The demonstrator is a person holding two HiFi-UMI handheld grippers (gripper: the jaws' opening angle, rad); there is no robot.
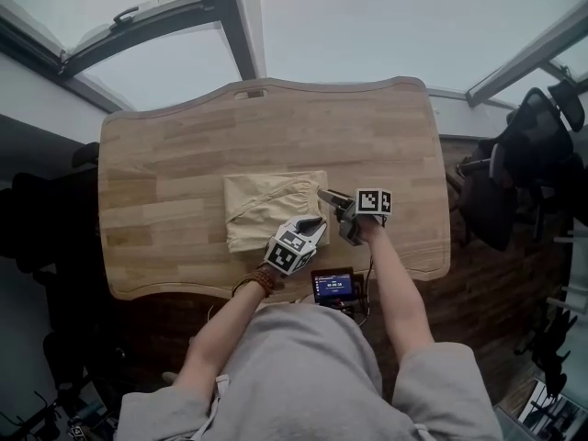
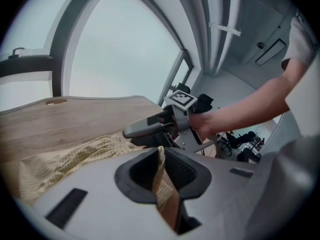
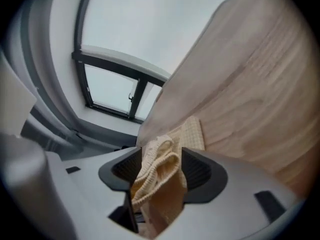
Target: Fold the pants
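Right then, from the head view I saw the pants [image 1: 266, 208] lying on the wooden desk [image 1: 165, 145], folded into a pale yellow, roughly square bundle a little nearer my side than the middle. Both tools met at its near right corner. The left gripper [image 1: 315, 224] came in from below, its marker cube turned up towards me, and the right gripper [image 1: 329, 197] came in from the right, pointing left across the cloth edge. The two tips sat just beside each other.

In the left gripper view, the left gripper [image 2: 161, 171] had its fingers [image 2: 137, 171] clamped on a thin upright fold of the checked fabric, which ran down between the pads. The rest of the pants [image 2: 65, 159] trailed off to the left over the desk [image 2: 65, 121], and the right gripper [image 2: 132, 131] showed just beyond, held in a hand.

In the right gripper view, the right gripper [image 3: 160, 171] had its fingers [image 3: 200, 171] standing wide apart, with the bunched elastic waistband [image 3: 157, 159] sitting loosely in the gap. More of the pants [image 3: 192, 131] lay on the desk [image 3: 250, 84] just past the tips.

A small lit screen [image 1: 333, 286] sat at the near edge of the desk, close to my body.
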